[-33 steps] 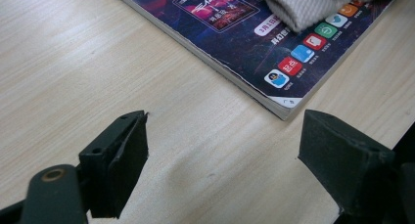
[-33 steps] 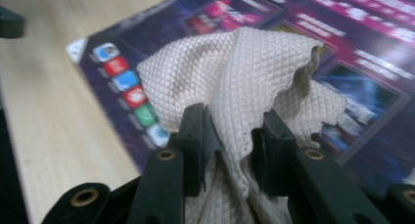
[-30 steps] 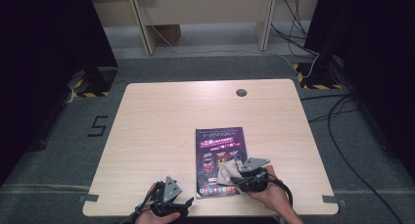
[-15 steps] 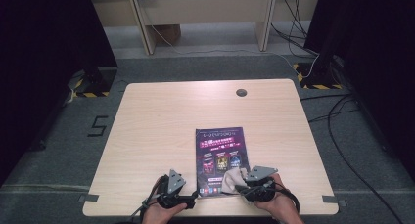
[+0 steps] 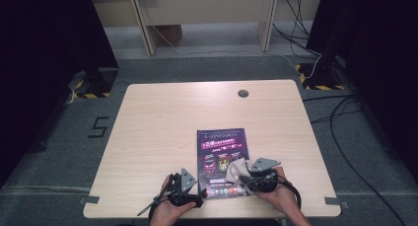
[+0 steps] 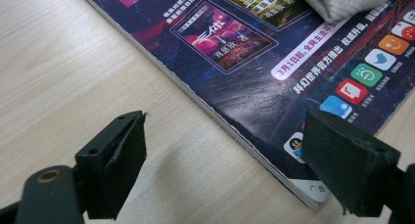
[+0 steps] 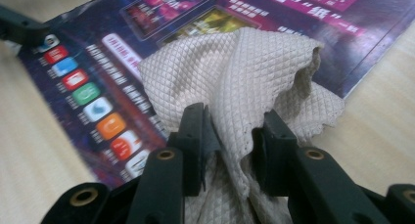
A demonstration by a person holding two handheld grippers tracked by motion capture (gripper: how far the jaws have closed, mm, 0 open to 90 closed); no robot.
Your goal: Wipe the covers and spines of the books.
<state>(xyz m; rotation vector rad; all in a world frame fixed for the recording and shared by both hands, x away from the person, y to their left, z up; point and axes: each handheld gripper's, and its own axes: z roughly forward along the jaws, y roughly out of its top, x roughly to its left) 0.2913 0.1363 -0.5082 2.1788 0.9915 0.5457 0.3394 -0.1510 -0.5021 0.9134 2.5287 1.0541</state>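
One magazine (image 5: pixel 223 162) and one cloth (image 5: pixel 235 169) are seen on the table (image 5: pixel 162 132); two grippers are counted. The cloth is clamped in the right gripper (image 7: pixel 230 145) and rests on the magazine's near right part. The left gripper (image 6: pixel 225 170) is held wide apart, nothing between its pads, straddling the magazine's near left edge. The table is pale wood with one round hole (image 5: pixel 243 93) near its far edge. Grey floor, cables (image 5: pixel 345 122) and dark curtains (image 5: pixel 44 48) surround it.

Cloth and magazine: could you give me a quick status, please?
Right tool shut on cloth, resting on magazine. Left tool open at its near corner. Nothing in the way.
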